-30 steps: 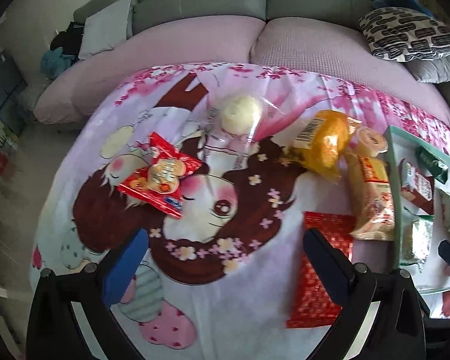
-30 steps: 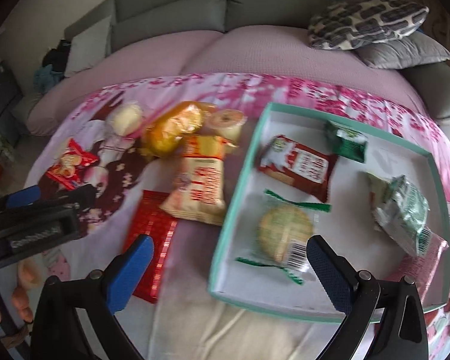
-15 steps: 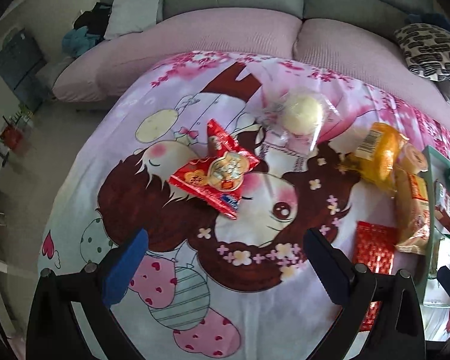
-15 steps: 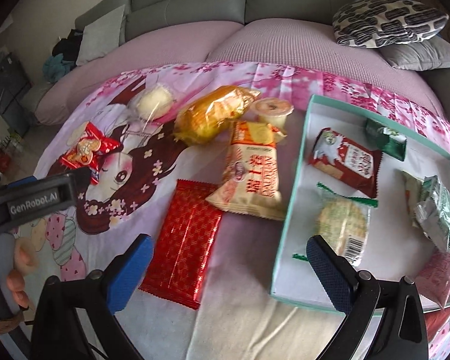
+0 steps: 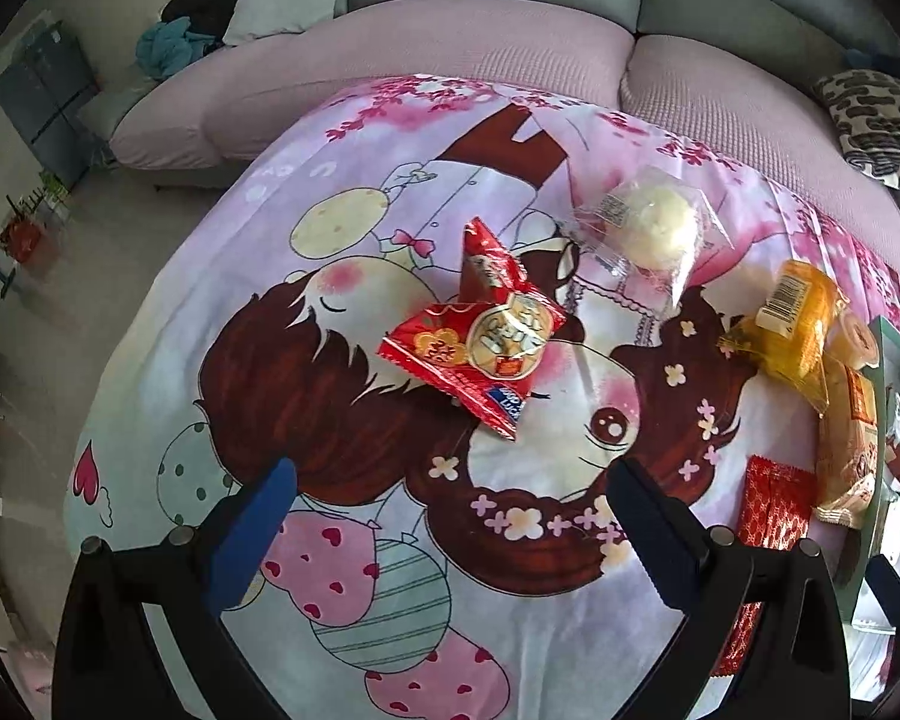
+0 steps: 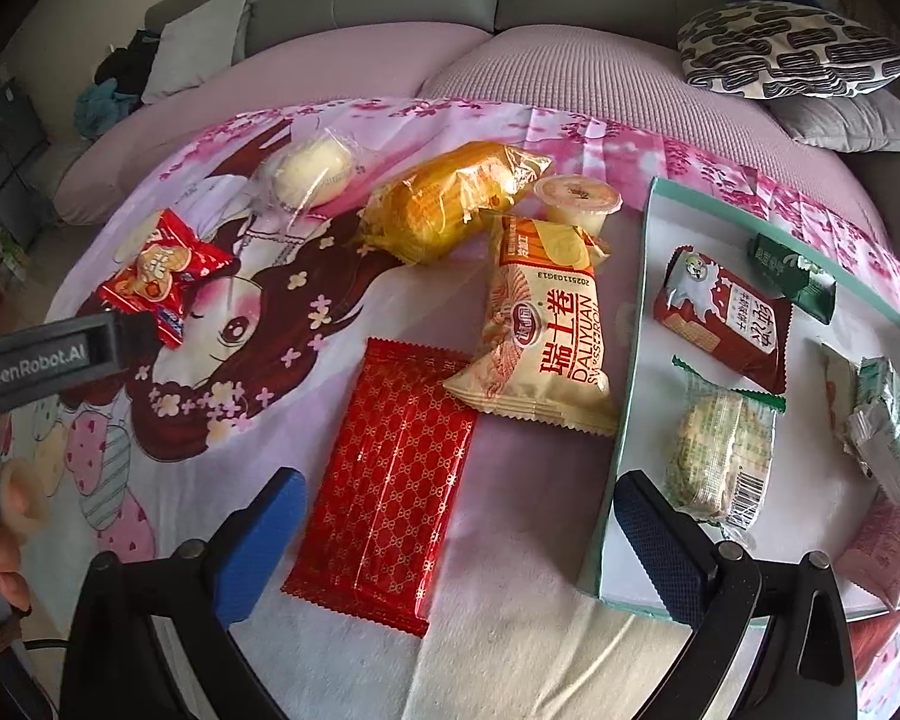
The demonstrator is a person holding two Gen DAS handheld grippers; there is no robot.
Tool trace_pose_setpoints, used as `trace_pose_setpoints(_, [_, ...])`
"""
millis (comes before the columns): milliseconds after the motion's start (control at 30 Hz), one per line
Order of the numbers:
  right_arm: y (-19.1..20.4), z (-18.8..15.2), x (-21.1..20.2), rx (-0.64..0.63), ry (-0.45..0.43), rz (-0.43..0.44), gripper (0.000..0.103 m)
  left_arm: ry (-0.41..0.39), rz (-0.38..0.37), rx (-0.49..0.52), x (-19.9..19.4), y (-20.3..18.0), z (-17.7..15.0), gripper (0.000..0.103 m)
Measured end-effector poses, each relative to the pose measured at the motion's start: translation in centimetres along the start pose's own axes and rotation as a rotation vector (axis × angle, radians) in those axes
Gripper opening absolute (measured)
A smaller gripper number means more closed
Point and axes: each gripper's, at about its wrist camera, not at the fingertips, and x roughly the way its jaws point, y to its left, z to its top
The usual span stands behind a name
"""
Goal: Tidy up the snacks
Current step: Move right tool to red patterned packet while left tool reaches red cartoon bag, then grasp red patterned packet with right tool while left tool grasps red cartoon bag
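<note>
Snacks: six lie loose on the cartoon blanket (image 6: pixel 222 312); five more sit inside the teal tray (image 6: pixel 630 360).
Teal tray: it lies at the blanket's right end.
Flat red pack (image 6: pixel 390 480): just left of the tray, and now right between the fingers of the right hand-held gripper (image 6: pixel 459 534), which are wide apart and empty.
Small red snack bag (image 5: pixel 480 348): far from the tray. The left hand-held gripper (image 5: pixel 450 516) has swung over to face it, fingers wide apart, nothing held.
What this means: I think each hand has picked a snack to grab next, then carry to the tray.
</note>
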Motion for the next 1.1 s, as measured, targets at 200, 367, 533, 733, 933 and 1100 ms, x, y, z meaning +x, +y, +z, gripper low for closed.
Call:
trace_pose_setpoints(200, [0.5, 0.2, -0.9, -0.014, -0.038, 0.029, 0.103, 0.003, 0.0, 0.013, 0.1, -0.3, 0.0, 0.102])
trace_pose_setpoints(367, [1.4, -0.1, -0.1, -0.035, -0.008, 0.049, 0.099, 0.005, -0.006, 0.009, 0.3, 0.0, 0.1, 0.102])
trace_pose_setpoints(533, [2.1, -0.5, 2.0, -0.033, 0.055, 0.085, 0.091, 0.02, -0.005, -0.021, 0.8, 0.9, 0.4, 0.102])
trace_pose_setpoints(733, [2.8, -0.3, 2.9, -0.067, 0.053, 0.017, 0.084, 0.023, -0.009, -0.036, 1.0, 1.4, 0.5, 0.102])
trace_pose_setpoints(933, [3.0, -0.2, 3.5, -0.078, 0.041, -0.015, 0.079, 0.009, 0.003, -0.022, 1.2, 1.5, 1.4, 0.102])
trace_pose_setpoints(1100, [2.9, 0.2, 3.7, -0.062, 0.032, -0.025, 0.07, -0.041, 0.031, 0.03, 1.2, 0.8, 2.9, 0.102])
